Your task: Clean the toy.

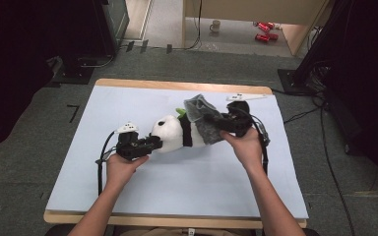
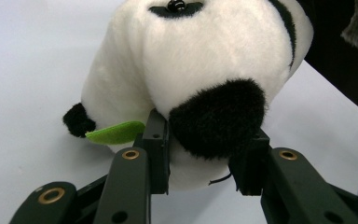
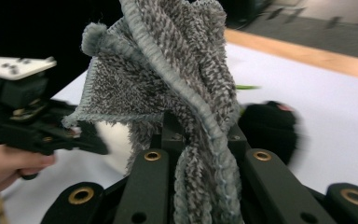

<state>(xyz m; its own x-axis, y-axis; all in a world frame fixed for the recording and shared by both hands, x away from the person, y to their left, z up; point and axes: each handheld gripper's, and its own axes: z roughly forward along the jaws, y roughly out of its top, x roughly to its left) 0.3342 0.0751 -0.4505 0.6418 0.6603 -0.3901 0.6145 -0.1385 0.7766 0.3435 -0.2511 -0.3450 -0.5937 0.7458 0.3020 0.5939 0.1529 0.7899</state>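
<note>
A plush panda (image 1: 173, 132) lies on its side in the middle of the pale blue table cover (image 1: 128, 103), with a small green leaf (image 1: 180, 112) at its neck. My left gripper (image 1: 153, 142) is shut on the panda's black ear (image 2: 216, 116), the jaws pressing it from both sides. My right gripper (image 1: 216, 121) is shut on a grey fuzzy cloth (image 1: 203, 118) that drapes over the panda's body. In the right gripper view the cloth (image 3: 168, 70) stands bunched up between the jaws, and the left gripper (image 3: 32, 116) shows beyond it.
The wooden table edge (image 1: 177, 84) runs along the far side. Beyond it on the floor stand a mug (image 1: 215, 25) and red cans (image 1: 264, 30). Dark equipment and cables (image 1: 325, 123) flank the table at right.
</note>
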